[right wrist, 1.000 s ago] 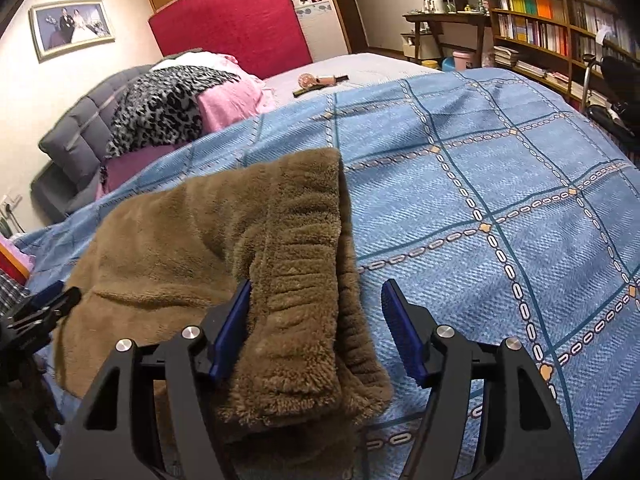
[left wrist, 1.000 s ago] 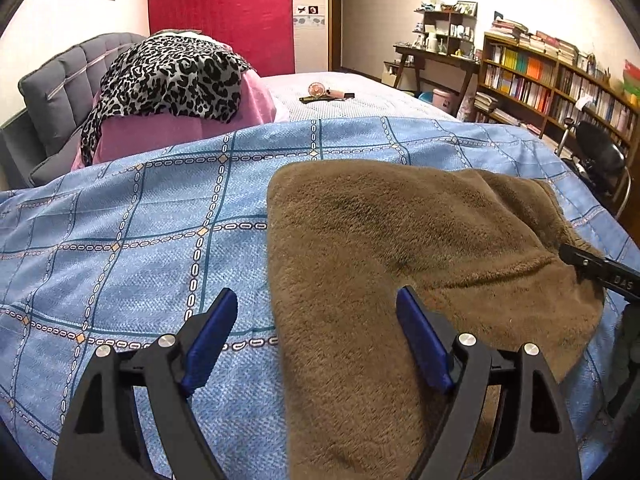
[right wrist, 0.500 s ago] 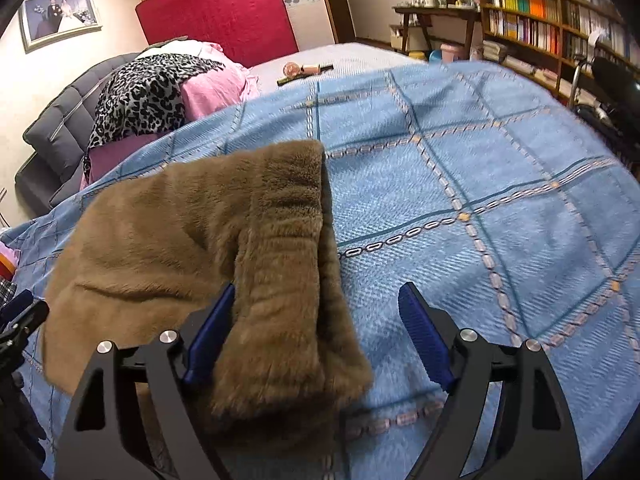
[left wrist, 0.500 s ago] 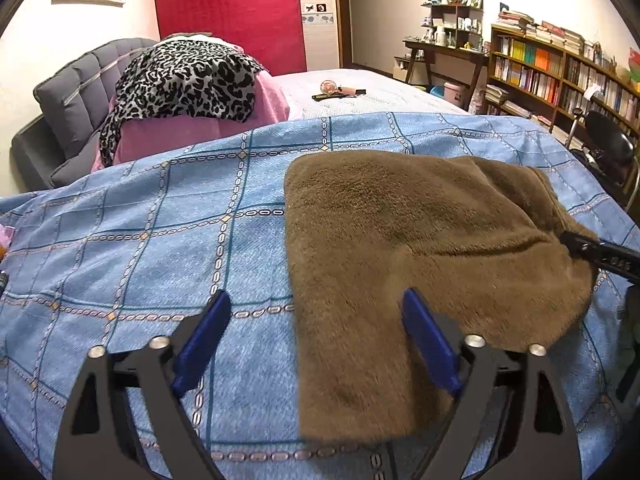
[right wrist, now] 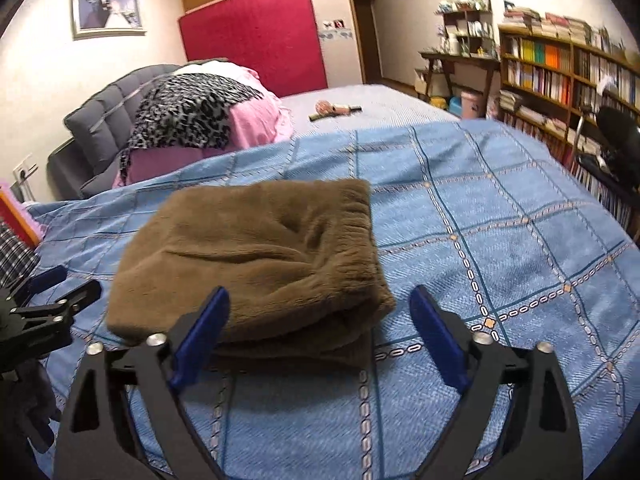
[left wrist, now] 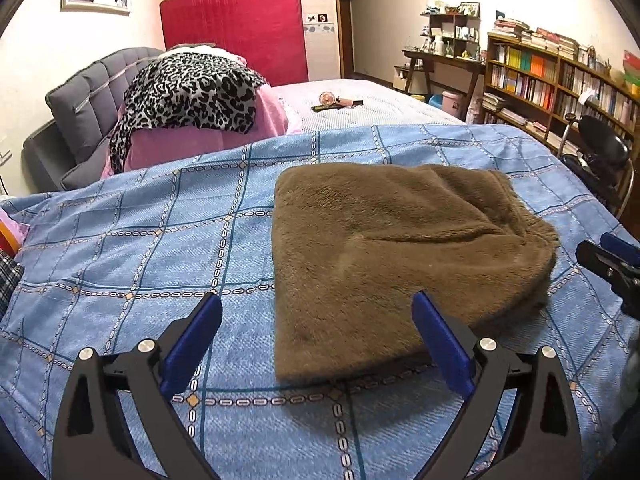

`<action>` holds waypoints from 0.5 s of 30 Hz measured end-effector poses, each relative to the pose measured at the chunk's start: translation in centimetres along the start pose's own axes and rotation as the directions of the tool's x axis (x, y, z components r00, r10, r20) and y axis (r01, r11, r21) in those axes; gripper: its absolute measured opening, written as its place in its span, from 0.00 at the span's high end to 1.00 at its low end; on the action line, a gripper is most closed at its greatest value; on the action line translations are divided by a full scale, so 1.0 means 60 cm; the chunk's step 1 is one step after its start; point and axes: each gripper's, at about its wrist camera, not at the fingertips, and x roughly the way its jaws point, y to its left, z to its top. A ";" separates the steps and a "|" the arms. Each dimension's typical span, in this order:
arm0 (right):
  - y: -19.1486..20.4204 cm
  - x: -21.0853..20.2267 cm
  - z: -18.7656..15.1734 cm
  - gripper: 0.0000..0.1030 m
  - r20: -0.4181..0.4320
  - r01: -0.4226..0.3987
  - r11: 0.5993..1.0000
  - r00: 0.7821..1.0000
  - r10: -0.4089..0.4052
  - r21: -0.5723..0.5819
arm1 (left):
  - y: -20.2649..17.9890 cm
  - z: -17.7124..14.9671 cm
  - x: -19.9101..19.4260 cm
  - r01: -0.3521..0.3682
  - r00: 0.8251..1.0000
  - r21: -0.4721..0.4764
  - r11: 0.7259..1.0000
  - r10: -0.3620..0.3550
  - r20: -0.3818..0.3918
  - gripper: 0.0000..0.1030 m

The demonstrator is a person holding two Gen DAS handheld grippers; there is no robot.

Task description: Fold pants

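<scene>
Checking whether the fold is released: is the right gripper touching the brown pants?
Apart. In the right wrist view the right gripper has open jaws hanging short of the brown pants, which lie folded on the blue bedspread.

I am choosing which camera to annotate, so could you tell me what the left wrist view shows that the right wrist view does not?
Only the left wrist view shows the plain folded left edge of the brown pants and the open left gripper head-on. Only the right wrist view shows the stacked layers at the pants' near right end, the wall socket and the open right gripper head-on. Both show the blue bedspread and leopard-print cloth.
</scene>
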 end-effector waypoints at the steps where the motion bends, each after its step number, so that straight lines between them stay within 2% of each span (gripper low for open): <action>1: 0.009 -0.012 -0.003 0.08 0.018 -0.004 1.000 1.000 0.004 -0.007 | -0.002 0.000 -0.008 0.002 1.000 -0.005 1.000 -0.001 0.007 0.08; 4: 0.029 -0.039 -0.010 0.03 0.049 -0.011 1.000 0.999 0.012 -0.021 | -0.003 -0.003 -0.028 -0.005 1.000 -0.022 1.000 0.005 0.024 0.08; 11: 0.060 -0.086 -0.013 0.03 0.108 -0.004 1.000 0.994 0.007 -0.029 | -0.019 -0.008 -0.077 -0.105 0.993 -0.028 0.994 0.106 0.057 0.08; 15: 0.082 -0.115 -0.014 0.03 0.167 0.026 0.997 0.986 -0.012 -0.077 | -0.026 -0.008 -0.104 -0.107 0.990 -0.028 0.994 0.109 0.091 0.08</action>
